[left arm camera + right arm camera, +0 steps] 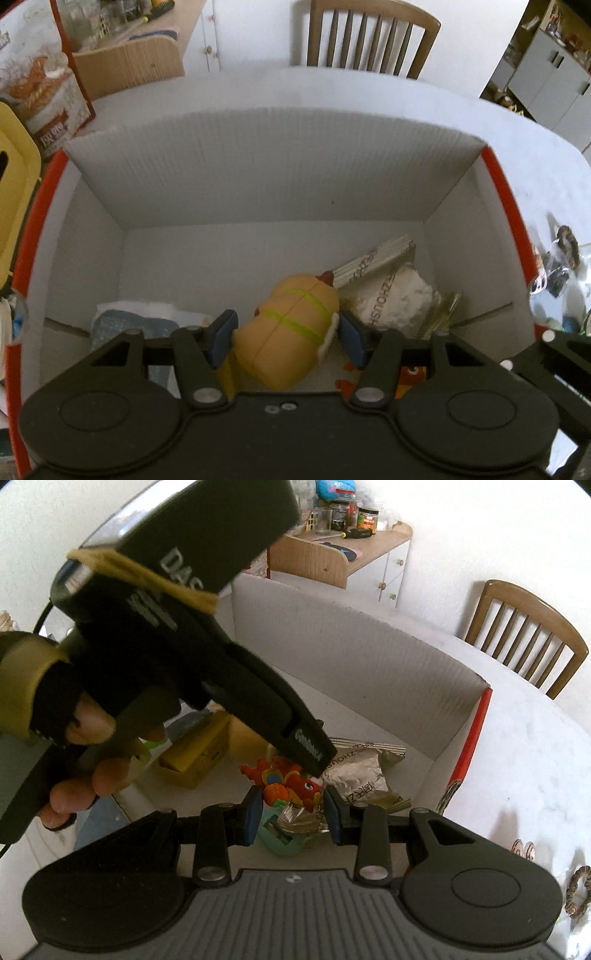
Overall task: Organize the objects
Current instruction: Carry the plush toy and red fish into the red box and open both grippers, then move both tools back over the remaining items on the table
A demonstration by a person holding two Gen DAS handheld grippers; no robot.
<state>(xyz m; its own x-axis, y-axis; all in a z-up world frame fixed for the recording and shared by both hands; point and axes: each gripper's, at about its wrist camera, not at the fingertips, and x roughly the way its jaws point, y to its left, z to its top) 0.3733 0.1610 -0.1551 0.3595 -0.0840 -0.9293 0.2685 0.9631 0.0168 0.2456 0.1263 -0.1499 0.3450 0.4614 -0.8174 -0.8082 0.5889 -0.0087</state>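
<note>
In the left wrist view my left gripper [286,338] is shut on a yellow squishy toy [291,325] with green stripes. It hangs inside a white cardboard box [258,166] with a red rim. Under it lie a white printed packet [399,295], a blue cloth [136,325] and a red-orange fish toy [291,782]. My right gripper [293,818] hovers over the box, its blue pads against a crinkled clear packet [299,818] with a teal piece [280,843] in it. A gloved hand [74,731] holds the left gripper's black body [207,672], which hides part of the box floor.
The box stands on a white table [517,155]. A wooden chair [373,40] sits behind the table, and a printed red-edged box [40,85] and a yellow container [14,206] stand at the left. Small trinkets [576,893] lie on the table to the right of the box.
</note>
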